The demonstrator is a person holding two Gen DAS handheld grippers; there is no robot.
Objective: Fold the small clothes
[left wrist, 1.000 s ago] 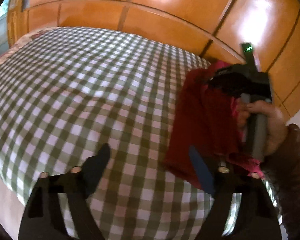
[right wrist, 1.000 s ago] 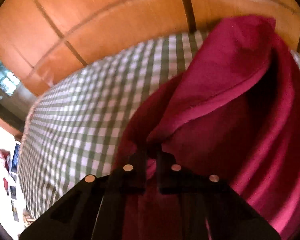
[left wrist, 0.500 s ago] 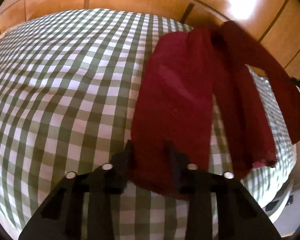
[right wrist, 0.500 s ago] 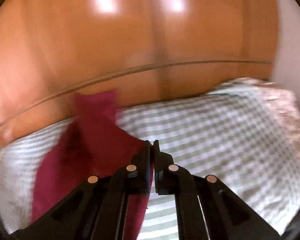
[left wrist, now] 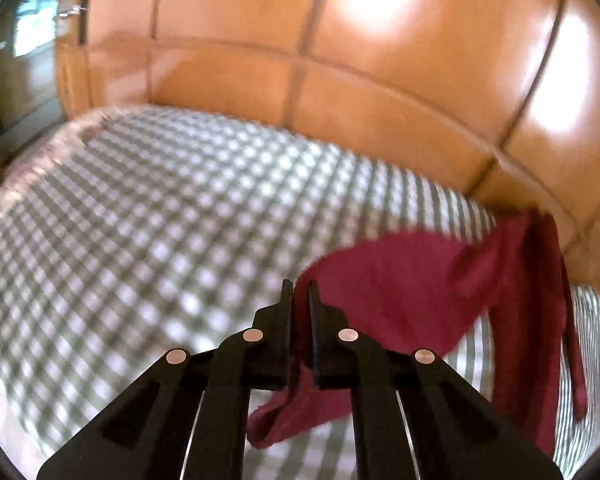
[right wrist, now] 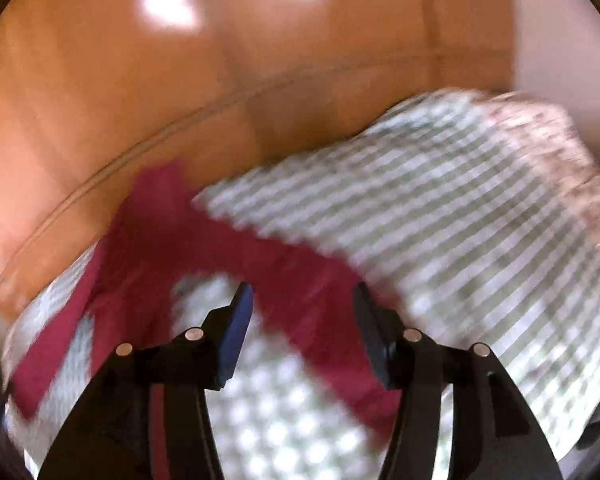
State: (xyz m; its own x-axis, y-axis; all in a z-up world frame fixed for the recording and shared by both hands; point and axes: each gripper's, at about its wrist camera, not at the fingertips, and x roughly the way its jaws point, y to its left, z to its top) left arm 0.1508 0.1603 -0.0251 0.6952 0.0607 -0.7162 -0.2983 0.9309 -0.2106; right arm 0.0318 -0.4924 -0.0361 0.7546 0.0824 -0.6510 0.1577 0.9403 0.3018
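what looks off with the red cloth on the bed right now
The red garment is not flat: it hangs twisted from the left hand-held gripper, which is shut on one edge, with a long strip dangling at the right. The right hand-held gripper is open, holding nothing, above the checked bedcover.

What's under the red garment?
The green-checked bedspread shows around the red garment, pinched by the left tongs. What the cloth covers stays hidden.
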